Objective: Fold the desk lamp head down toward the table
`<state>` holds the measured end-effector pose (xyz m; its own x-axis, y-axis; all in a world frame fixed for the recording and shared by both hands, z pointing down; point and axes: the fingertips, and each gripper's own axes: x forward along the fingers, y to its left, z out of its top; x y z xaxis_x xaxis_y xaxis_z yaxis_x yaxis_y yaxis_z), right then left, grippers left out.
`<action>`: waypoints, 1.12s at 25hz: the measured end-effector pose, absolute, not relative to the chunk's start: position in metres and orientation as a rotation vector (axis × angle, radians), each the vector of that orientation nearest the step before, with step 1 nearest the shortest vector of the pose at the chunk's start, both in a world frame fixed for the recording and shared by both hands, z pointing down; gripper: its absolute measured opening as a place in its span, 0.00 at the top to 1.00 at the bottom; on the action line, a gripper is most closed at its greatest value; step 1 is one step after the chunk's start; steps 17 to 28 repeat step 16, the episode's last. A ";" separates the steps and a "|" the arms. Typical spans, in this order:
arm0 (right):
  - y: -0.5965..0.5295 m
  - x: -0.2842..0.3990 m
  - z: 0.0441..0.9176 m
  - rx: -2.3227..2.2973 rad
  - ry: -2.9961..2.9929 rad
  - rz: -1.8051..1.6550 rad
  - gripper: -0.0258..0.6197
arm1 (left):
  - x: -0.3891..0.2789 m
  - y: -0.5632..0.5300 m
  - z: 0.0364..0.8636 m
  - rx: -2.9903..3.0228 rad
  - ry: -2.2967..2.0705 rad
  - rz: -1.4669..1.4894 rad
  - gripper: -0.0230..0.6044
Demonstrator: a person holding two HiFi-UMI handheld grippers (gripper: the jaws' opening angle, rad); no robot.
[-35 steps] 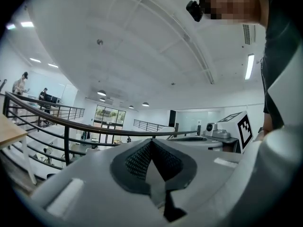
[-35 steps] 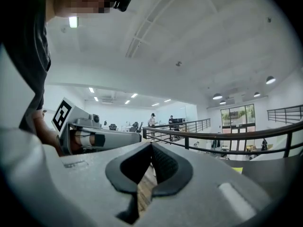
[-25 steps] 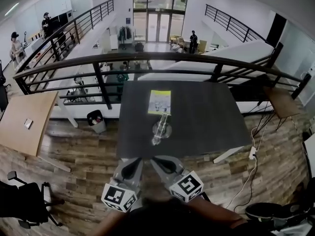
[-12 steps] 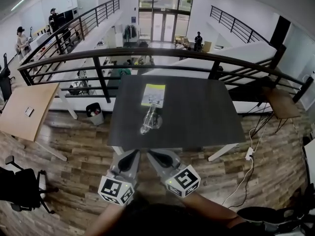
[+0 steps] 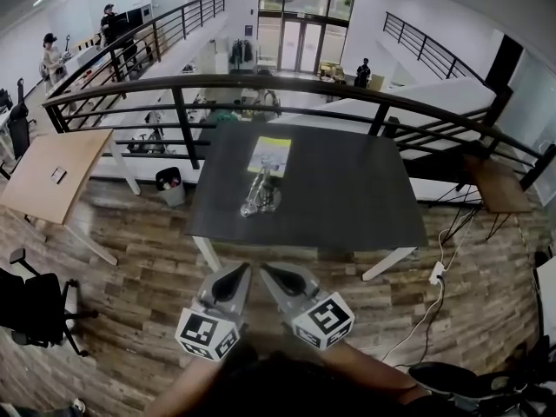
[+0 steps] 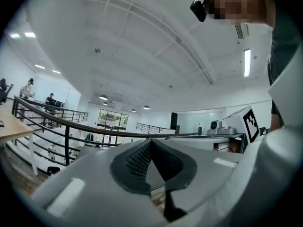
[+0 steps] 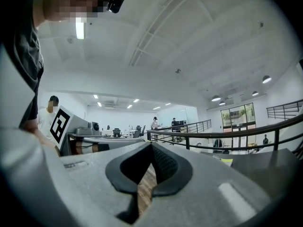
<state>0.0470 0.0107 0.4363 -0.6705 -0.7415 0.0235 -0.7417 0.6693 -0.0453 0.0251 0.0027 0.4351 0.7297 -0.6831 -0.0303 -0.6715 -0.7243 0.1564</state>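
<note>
Where gripper views fail, head view shows lamp (image 5: 260,194).

Ahead of me the lamp (image 5: 259,195) sits on the table (image 5: 347,189), a leaflet (image 5: 270,153) just behind it — the railing (image 5: 287,83) beyond both.

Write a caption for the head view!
Left claw and right claw, both shut, face a dark grey table holding a silvery desk lamp and yellow paper.
</note>
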 end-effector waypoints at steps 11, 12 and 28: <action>0.039 0.056 0.431 1.260 -2.885 0.062 0.96 | 0.035 0.032 0.431 2.802 -1.116 -0.134 0.96; 0.041 0.057 0.431 1.257 -2.885 0.065 0.96 | 0.036 0.033 0.431 2.801 -1.115 -0.133 0.96; 0.047 0.057 0.433 1.252 -2.884 0.069 0.96 | 0.038 0.039 0.432 2.799 -1.111 -0.134 0.96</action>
